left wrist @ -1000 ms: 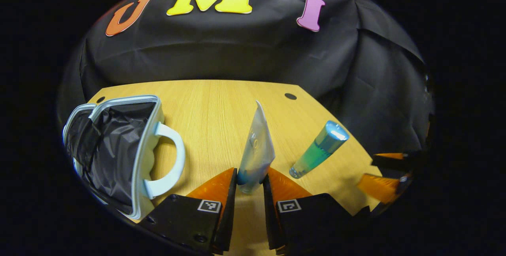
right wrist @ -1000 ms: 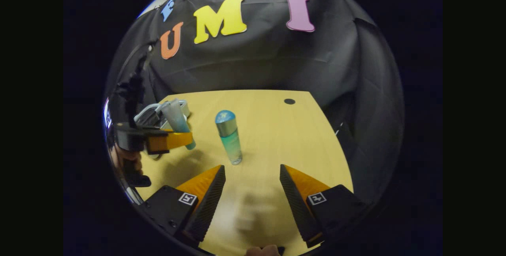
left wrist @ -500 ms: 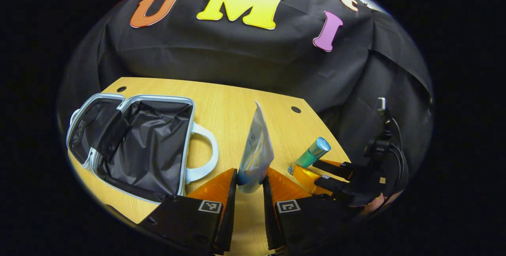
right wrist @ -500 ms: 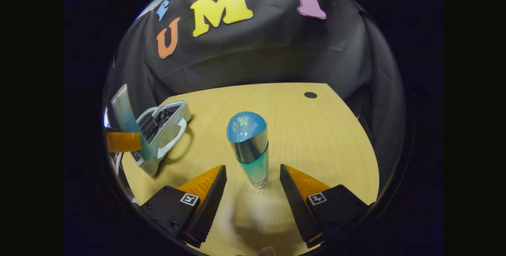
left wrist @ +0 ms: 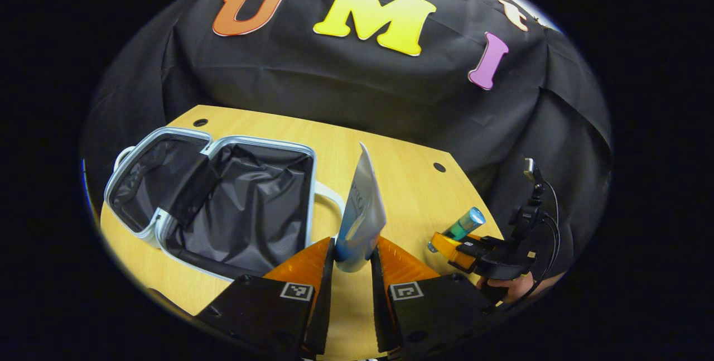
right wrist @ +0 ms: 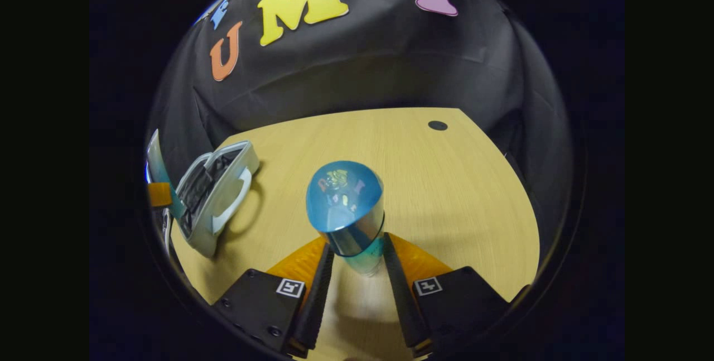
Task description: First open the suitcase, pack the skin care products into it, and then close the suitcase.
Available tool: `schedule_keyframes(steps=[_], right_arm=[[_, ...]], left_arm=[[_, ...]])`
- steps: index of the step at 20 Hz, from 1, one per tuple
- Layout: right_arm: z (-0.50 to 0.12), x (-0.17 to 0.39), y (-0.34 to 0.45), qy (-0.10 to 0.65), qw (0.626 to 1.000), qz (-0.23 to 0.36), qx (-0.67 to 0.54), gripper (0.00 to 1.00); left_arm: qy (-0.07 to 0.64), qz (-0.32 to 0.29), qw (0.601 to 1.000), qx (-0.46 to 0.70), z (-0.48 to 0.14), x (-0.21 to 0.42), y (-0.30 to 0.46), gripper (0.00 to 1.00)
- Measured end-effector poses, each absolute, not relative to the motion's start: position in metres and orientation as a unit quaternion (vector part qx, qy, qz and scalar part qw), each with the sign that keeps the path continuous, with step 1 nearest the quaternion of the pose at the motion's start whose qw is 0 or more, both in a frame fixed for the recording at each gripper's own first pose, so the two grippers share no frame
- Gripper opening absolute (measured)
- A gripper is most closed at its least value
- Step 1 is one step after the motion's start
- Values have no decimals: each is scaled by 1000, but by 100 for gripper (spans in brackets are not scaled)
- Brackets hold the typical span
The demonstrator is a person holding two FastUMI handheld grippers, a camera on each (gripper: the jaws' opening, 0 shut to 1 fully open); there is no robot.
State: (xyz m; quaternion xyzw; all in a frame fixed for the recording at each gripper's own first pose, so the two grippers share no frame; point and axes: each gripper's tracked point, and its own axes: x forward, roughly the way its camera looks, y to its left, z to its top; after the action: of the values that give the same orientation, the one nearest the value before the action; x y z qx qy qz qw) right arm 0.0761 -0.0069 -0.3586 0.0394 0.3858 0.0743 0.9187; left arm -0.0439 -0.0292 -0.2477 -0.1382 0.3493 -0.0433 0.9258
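Left gripper point(left wrist: 352, 258) is clenched on a flat pale translucent plastic squeeze tube with a blue lower end point(left wrist: 361, 213). Both fingers press its lower end and the tube stands upright above the tabletop, crimped thin edge on top. In the right gripper view the same tube point(right wrist: 158, 168) shows at the far left edge with the left gripper's finger across it.

Right gripper point(right wrist: 357, 272) is grasping a cylindrical bottle of clear teal-tinted glass or plastic with a shiny metallic band and a glossy blue domed cap point(right wrist: 347, 210). Both fingers press the lower body. The bottle stands upright, base on or just above the table; cannot tell which. In the left gripper view that bottle point(left wrist: 463, 224) sits between the right gripper's point(left wrist: 454, 244) fingers near the table's right edge, a hand point(left wrist: 516, 288) behind it.

A small suitcase with a pale blue-white hard shell and black fabric lining point(left wrist: 223, 205) lies open near the left edge of the light wood-grain table point(left wrist: 401, 182). Two halves lie side by side, zipper rim all round, a curved white handle point(left wrist: 329, 199) on the side toward the tube. The lining is wrinkled and loose. The tube is just beside the handle, apart from the shell. In the right gripper view the suitcase point(right wrist: 217, 196) sits near the left edge, well apart from the bottle. A dark round hole point(right wrist: 438, 125) sits near the table's far right corner.
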Motion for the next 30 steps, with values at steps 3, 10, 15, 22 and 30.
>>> schedule_keyframes(steps=[3, 10, 15, 22, 30], right_arm=[[-359, 77, -6, 387, 919, 69, 21, 42], [-353, 76, -5, 407, 910, 77, 23, 33], [-327, 65, -3, 407, 908, 87, 56, 33], [-266, 24, 0, 439, 882, 110, 131, 33], [-205, 9, -5, 424, 882, 124, 162, 32]], left_arm=[[350, -19, 926, -143, -246, -44, 4, 36], [429, -2, 893, -133, -267, -51, 74, 36], [490, -32, 864, -112, -289, -31, 92, 36], [599, -18, 795, -89, -349, -27, 132, 36], [681, -41, 728, -68, -382, -21, 138, 36]])
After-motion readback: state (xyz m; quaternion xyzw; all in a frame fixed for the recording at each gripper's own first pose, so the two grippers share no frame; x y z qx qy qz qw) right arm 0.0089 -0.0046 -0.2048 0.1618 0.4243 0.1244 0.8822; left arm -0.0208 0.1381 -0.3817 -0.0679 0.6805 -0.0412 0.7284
